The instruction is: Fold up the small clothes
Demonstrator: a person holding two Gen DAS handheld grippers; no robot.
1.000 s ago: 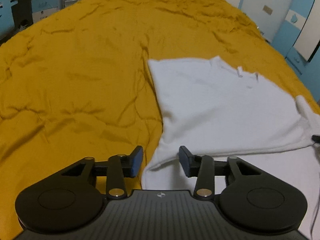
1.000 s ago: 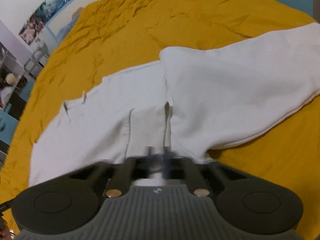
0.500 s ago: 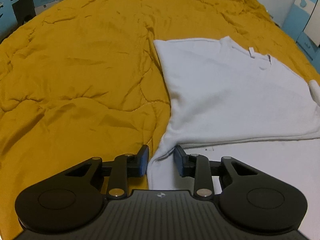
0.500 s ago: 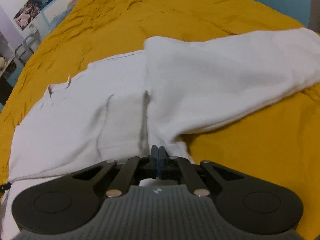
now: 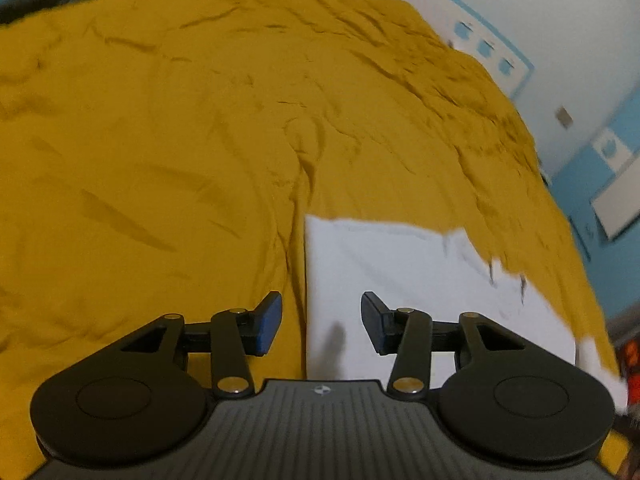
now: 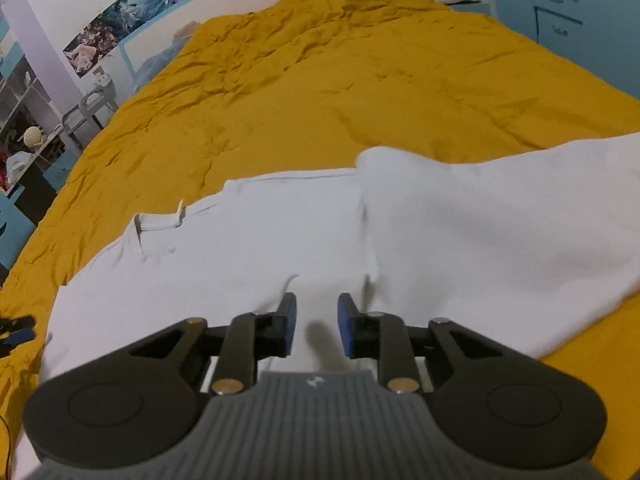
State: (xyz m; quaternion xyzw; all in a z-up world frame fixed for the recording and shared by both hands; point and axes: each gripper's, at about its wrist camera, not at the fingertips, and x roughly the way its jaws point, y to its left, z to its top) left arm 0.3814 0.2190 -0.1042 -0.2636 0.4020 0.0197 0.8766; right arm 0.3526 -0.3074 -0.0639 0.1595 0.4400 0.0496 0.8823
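A white shirt (image 6: 260, 248) lies spread on the yellow quilt (image 6: 360, 80), collar and tag (image 6: 160, 220) at the left. One sleeve (image 6: 500, 232) is folded across its right part. My right gripper (image 6: 318, 320) hovers low over the shirt's near part; its jaws are opening, with cloth below them but nothing pinched. In the left wrist view, the shirt (image 5: 420, 280) shows its straight left edge running up between the fingers. My left gripper (image 5: 322, 322) stands over that edge with its jaws opening and the pads clear of the cloth.
The quilt (image 5: 160, 160) is wrinkled and stretches far to the left and back. Blue and white walls, a cabinet (image 6: 560, 8) and shelves (image 6: 24, 120) ring the bed. A small dark and blue object (image 6: 16, 332) sits at the shirt's left end.
The right gripper was shut on a fold of the shirt and has now opened off it. The left gripper swung sideways along the shirt's edge and its jaws spread wider.
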